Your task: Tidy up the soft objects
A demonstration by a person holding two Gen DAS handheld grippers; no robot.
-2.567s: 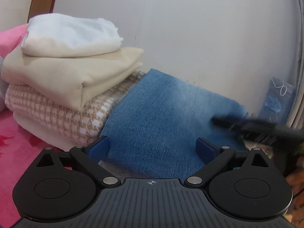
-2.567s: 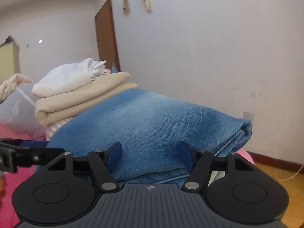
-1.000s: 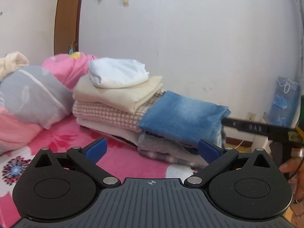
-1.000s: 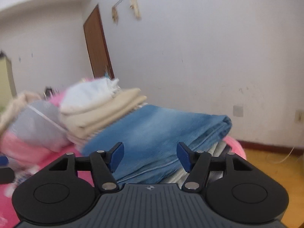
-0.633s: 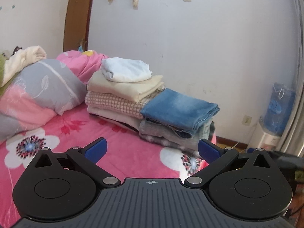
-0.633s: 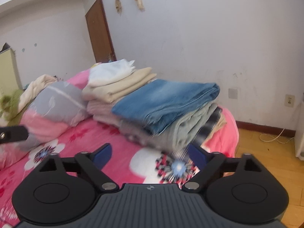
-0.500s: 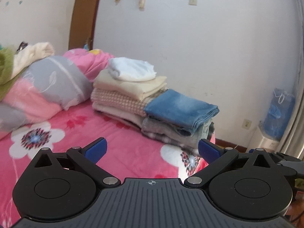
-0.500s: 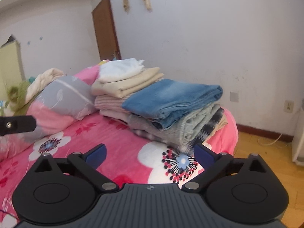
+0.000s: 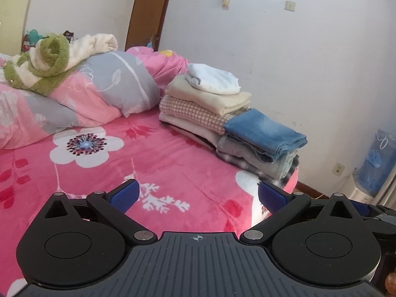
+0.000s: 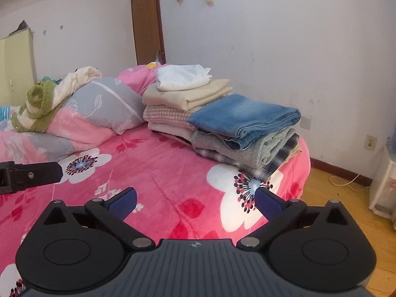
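1. Landmark: the jeans point(image 10: 243, 117), folded, lying on top of the right-hand stack at the bed's point(image 10: 158, 173) corner near the wall.
2. Left gripper point(image 9: 196, 195): fingers wide, nothing between them, held over bare bedspread well short of the jeans.
3. Right gripper point(image 10: 195, 199): fingers wide, empty, likewise well short of the jeans and aimed toward them.
4. Judged reason: with both pairs of fingers free and clear of the stacks, the jeans appear set down and the hands free for another item.
5. Jeans: mid-blue faded denim, folded flat with a rounded fold toward the wall; edges lie fairly square on a grey garment point(image 10: 250, 148) and a plaid one point(image 10: 277, 163) beneath.
6. Just left of the jeans, touching: a second stack, white cloth point(image 10: 182, 76) over beige point(image 10: 188, 94) over pink check point(image 10: 165, 115).
7. Further left of the jeans: a grey-pink pillow point(image 10: 99, 111) bearing a loose green-and-cream towel point(image 10: 47, 99), seemingly unsorted.
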